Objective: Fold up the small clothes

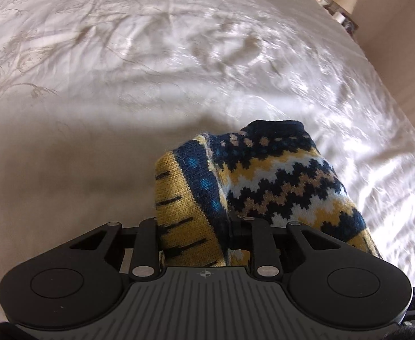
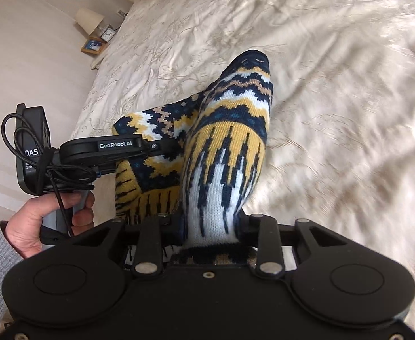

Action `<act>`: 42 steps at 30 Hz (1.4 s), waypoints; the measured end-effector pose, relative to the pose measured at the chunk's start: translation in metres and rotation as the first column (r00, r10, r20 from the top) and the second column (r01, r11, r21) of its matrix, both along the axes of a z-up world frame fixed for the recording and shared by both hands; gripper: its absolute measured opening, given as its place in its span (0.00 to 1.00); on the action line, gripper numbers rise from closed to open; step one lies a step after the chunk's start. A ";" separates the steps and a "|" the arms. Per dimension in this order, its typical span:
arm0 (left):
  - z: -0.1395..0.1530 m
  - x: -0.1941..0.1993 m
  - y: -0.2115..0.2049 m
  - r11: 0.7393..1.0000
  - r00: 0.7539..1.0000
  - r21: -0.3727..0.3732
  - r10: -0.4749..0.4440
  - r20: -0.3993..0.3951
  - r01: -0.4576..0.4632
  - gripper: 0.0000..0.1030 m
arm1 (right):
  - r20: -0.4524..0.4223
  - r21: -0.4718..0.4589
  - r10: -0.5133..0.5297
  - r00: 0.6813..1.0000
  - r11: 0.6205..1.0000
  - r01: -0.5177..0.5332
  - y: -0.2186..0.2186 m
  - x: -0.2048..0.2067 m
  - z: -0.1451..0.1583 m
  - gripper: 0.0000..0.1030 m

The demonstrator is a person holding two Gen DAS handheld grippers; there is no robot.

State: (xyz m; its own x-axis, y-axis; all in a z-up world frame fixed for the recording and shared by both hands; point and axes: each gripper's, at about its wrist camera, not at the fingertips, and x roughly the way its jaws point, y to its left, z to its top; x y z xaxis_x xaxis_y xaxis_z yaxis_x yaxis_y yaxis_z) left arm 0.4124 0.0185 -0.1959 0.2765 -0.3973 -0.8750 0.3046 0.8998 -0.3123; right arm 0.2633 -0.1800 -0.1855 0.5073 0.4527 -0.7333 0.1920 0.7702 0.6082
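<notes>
A small knitted garment [image 1: 264,175] in navy, yellow, white and beige zigzags hangs lifted above the bed. In the left wrist view a bunched fold of it fills the space between the jaws, and my left gripper [image 1: 198,226] is shut on it. In the right wrist view my right gripper [image 2: 210,223] is shut on the white and yellow part of the knitted garment [image 2: 230,130], which stands up ahead of the jaws. My left gripper [image 2: 150,146] shows at the left of that view, clamped on the same garment's other side. The fingertips of both grippers are buried in the cloth.
A cream embroidered bedspread [image 1: 150,56] lies wrinkled under everything and fills most of both views. A hand [image 2: 51,221] in a grey sleeve holds the left gripper's handle. At the bed's far corner stand a lamp [image 2: 89,19], a small clock [image 2: 108,34] and a picture frame [image 2: 94,46].
</notes>
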 end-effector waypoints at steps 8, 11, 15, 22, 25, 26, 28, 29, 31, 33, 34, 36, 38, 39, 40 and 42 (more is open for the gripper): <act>0.000 -0.056 -0.045 0.996 0.996 0.000 -0.086 -0.020 0.086 0.25 | -0.029 -0.014 -0.062 0.998 0.998 0.062 -0.027 -0.068 0.004 0.40; -0.003 -0.082 -0.064 0.993 0.993 0.000 -0.116 -0.031 0.116 0.25 | -0.053 -0.014 -0.094 0.994 0.996 0.093 -0.040 -0.099 0.000 0.40; -0.009 -0.120 -0.090 0.990 0.990 0.013 -0.136 -0.040 0.137 0.25 | -0.093 0.000 -0.122 0.988 0.992 0.123 -0.063 -0.138 -0.010 0.40; -0.014 -0.159 -0.117 0.991 0.995 0.093 -0.099 0.019 0.096 0.25 | -0.114 0.008 -0.107 0.988 0.994 0.109 -0.088 -0.166 -0.037 0.38; -0.015 -0.159 -0.115 0.994 0.998 0.092 -0.060 0.008 0.059 0.25 | -0.137 -0.004 -0.066 0.988 0.998 0.066 -0.088 -0.160 -0.050 0.38; -0.016 -0.159 -0.114 0.995 0.999 0.091 -0.051 0.002 0.051 0.25 | -0.140 -0.007 -0.049 0.989 0.999 0.048 -0.089 -0.158 -0.053 0.38; -0.019 -0.159 -0.112 0.994 0.998 0.091 -0.061 -0.006 0.062 0.25 | -0.156 -0.040 0.000 0.988 0.999 -0.007 -0.088 -0.154 -0.054 0.55; -0.018 -0.160 -0.111 0.994 0.998 0.087 -0.068 -0.001 0.067 0.25 | -0.158 -0.075 0.021 0.987 0.997 -0.033 -0.088 -0.151 -0.051 0.58; -0.019 -0.160 -0.108 0.995 0.998 0.069 -0.067 -0.006 0.068 0.25 | -0.126 -0.115 0.060 0.990 0.991 -0.074 -0.091 -0.149 -0.040 0.64; -0.020 -0.158 -0.105 0.997 0.998 0.048 -0.053 -0.019 0.054 0.25 | -0.071 -0.121 0.068 0.995 0.990 -0.076 -0.103 -0.148 -0.030 0.68; -0.021 -0.157 -0.103 0.998 0.999 0.038 -0.043 -0.029 0.044 0.26 | -0.044 -0.120 0.063 0.997 0.990 -0.068 -0.110 -0.145 -0.025 0.72; -0.022 -0.155 -0.100 0.999 0.999 0.024 -0.023 -0.044 0.024 0.27 | 0.000 -0.122 0.060 0.998 0.991 -0.060 -0.122 -0.134 -0.019 0.74; -0.023 -0.153 -0.099 1.000 0.999 0.025 -0.014 -0.052 0.015 0.34 | 0.012 -0.126 0.061 0.998 0.990 -0.059 -0.135 -0.123 -0.020 0.74; -0.023 -0.152 -0.098 0.999 0.998 0.031 -0.008 -0.055 0.010 0.35 | 0.014 -0.133 0.060 0.998 0.989 -0.058 -0.140 -0.116 -0.019 0.74; -0.023 -0.150 -0.096 0.999 0.998 0.032 0.001 -0.058 0.001 0.37 | 0.019 -0.140 0.061 0.998 0.988 -0.058 -0.141 -0.107 -0.018 0.74; -0.021 -0.148 -0.088 1.000 0.998 0.025 0.019 -0.059 -0.018 0.38 | 0.035 -0.153 0.065 0.997 0.987 -0.059 -0.145 -0.098 -0.017 0.74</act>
State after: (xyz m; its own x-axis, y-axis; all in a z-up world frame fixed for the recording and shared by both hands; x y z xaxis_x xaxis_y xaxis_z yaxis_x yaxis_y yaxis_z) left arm 0.2642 -0.0697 -0.2167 0.2315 -0.3709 -0.8993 0.2696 0.9127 -0.3071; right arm 0.1648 -0.3253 -0.2022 0.5117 0.3692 -0.7758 0.1195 0.8636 0.4898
